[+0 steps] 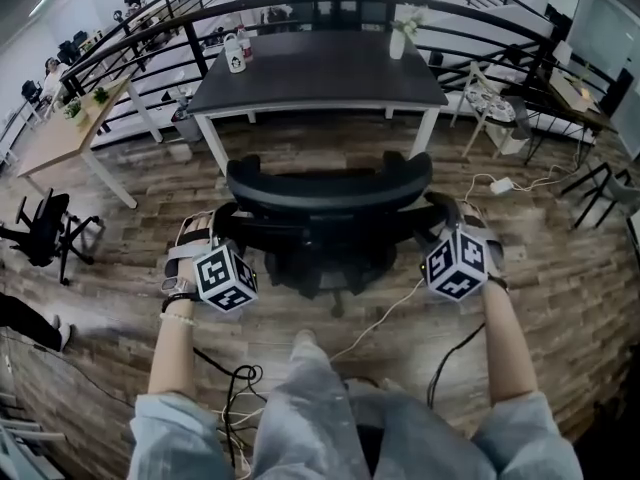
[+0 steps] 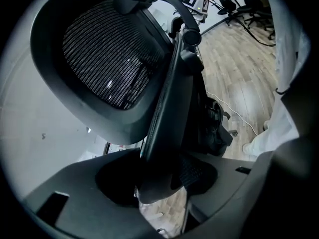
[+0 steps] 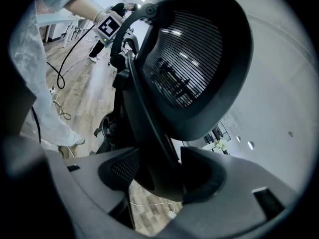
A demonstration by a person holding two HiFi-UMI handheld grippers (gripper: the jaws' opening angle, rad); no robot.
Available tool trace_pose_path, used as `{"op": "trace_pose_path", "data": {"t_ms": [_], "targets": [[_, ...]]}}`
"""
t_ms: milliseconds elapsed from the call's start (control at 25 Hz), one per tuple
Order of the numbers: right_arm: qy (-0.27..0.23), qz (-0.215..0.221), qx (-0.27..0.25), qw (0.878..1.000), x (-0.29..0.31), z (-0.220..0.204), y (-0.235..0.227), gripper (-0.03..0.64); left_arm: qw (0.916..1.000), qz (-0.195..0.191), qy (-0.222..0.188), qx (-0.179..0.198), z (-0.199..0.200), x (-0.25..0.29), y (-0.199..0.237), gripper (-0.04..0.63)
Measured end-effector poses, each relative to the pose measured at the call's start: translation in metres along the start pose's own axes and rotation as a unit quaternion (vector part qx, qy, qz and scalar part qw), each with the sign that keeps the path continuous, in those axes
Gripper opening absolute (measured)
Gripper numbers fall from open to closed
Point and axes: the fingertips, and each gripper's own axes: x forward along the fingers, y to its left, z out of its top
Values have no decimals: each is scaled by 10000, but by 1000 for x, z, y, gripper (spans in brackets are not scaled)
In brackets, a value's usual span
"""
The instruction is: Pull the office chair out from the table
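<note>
Presently, cables point(image 1: 385, 315) trail over the floor behind the office chair point(image 1: 330, 193), which stands just before the table point(image 1: 320, 78), facing it, backrest running left-right. The left gripper point(image 2: 167, 178) and right gripper point(image 3: 159, 173) jaws stand wide, astride the backrest's side edges.

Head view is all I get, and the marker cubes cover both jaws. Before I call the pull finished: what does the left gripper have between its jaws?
Observer: The left gripper has one side edge of the office chair backrest between its jaws, which stand apart.
Operator: And the right one?
Observer: The right gripper straddles the backrest's opposite edge, jaws spread wide, with wooden floor showing in the gap below.
</note>
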Motion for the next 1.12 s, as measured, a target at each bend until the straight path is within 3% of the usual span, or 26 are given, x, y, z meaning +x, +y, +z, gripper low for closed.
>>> {"op": "trace_pose_path", "data": {"t_ms": [280, 480, 560, 680, 880, 1000, 1120], "targets": [[-45, -76, -23, 10000, -1, 0, -1, 268, 9997, -54, 27, -220, 2, -3, 1, 230], [-239, -22, 331, 9992, -13, 2, -5, 270, 9989, 46, -13, -463, 2, -17, 7, 250], [-328, -109, 469, 9983, -20, -1, -5, 248, 9972, 104, -82, -736, 3, -24, 7, 244], [-567, -342, 837, 9943, -35, -1, -9, 161, 9934, 206, -184, -1115, 5, -35, 9, 235], [-1152, -652, 1614, 9780, -67, 15, -18, 115, 9810, 565, -596, -1759, 23, -64, 21, 176], [-1483, -836, 1970, 9655, -85, 26, -21, 21, 9728, 732, -743, -2067, 35, -81, 26, 144], [-1767, -885, 2318, 9525, -100, 38, -21, 5, 9614, 843, -930, -2448, 46, -96, 29, 116]]}}
